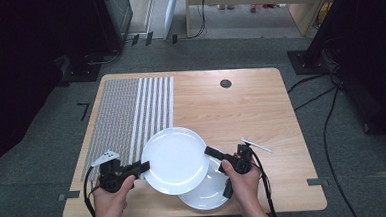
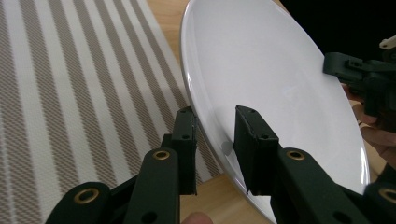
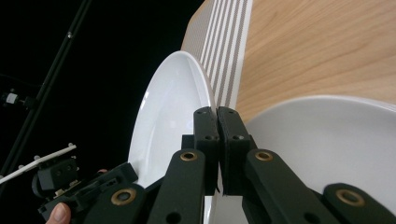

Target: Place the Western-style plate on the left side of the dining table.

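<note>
My left claw (image 1: 145, 165) and right claw (image 1: 209, 151) were clamped on opposite rims of the upper plate (image 1: 176, 159), held above the lower plate (image 1: 209, 190); next, I judged, a level carry toward the striped mat (image 1: 131, 109).

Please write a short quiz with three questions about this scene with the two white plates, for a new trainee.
1. True or false: the upper plate is gripped at its rim by both the left gripper and the right gripper.
2. Where is the lower plate? A) on the striped placemat B) on the bare table, partly under the upper plate C) on the floor
3. Fill in: in the right gripper view, the jaws are closed on the plate's ____.

Key: 1 true; 2 B; 3 rim
</note>
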The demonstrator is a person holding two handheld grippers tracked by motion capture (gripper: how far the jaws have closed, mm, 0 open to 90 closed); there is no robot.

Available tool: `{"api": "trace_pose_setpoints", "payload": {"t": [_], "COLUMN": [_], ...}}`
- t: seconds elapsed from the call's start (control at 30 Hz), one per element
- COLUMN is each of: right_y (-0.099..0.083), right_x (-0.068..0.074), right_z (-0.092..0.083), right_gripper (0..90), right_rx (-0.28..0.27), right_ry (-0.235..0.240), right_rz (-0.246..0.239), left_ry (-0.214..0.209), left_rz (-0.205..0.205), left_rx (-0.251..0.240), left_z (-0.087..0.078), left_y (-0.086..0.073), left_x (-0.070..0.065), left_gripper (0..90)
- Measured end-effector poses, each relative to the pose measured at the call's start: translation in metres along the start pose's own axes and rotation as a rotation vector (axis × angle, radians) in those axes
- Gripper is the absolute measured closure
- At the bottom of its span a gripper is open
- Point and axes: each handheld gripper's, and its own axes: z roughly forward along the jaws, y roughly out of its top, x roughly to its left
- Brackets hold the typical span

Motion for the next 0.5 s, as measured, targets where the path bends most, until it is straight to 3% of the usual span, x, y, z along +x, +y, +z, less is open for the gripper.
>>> {"api": "trace_pose_setpoints", "payload": {"t": [0.37,0.5], "right_y": [0.018,0.027], "right_x": [0.012,0.021], "right_z": [0.049,0.062], "right_gripper": [89.1,89.1], "right_rx": [0.018,0.020], "right_ry": [-0.004,-0.004], "right_rz": [0.045,0.018], "left_ry": [0.020,0.033], "left_rz": [-0.055,-0.078], "left_rx": [-0.022,-0.029], "left_z": [-0.007,-0.007], "left_y": [0.026,0.035], "left_x": [0.032,0.044], "left_gripper": [71.2,71.2]}}
